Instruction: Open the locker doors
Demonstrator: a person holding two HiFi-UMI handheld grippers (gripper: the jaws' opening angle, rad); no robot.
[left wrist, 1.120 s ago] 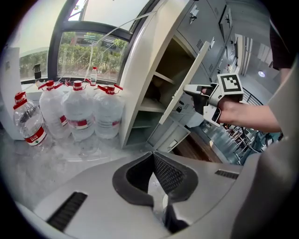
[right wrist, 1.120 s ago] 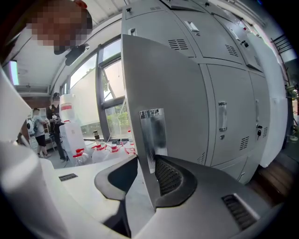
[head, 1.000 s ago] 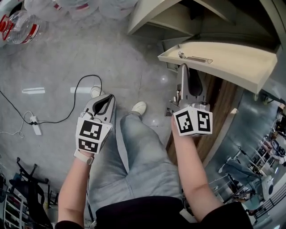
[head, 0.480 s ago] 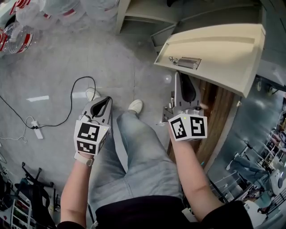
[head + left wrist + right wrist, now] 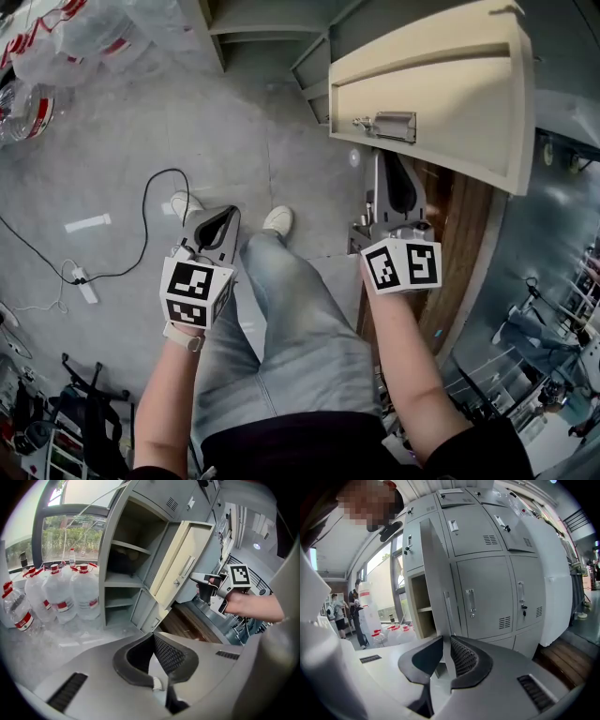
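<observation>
- A person stands on a grey concrete floor (image 5: 141,131), seen from above, with a two-jaw gripper in each hand.
- The locker door (image 5: 441,84), cream on the face shown, stands swung open at the far right. Its metal handle (image 5: 394,125) is near the free edge.
- The right gripper (image 5: 387,159) points up at that door, its tips just below the handle. Its jaws are a narrow slit apart and closing. In the right gripper view the door's edge lines up with the slit; whether it reaches in between the pads cannot be told.
- The left gripper (image 5: 225,214) is held low at the left, well apart from the lockers. Its jaws are pressed together at the tips with nothing between them.
- Behind the open door is a compartment with shelves (image 5: 124,573).
- To its right, a bank of grey lockers (image 5: 487,588) has its doors closed.
- Large water bottles (image 5: 61,592) with red labels stand on the floor, far left.
- A black cable (image 5: 141,225) loops across the floor to a white power strip (image 5: 84,284).
</observation>
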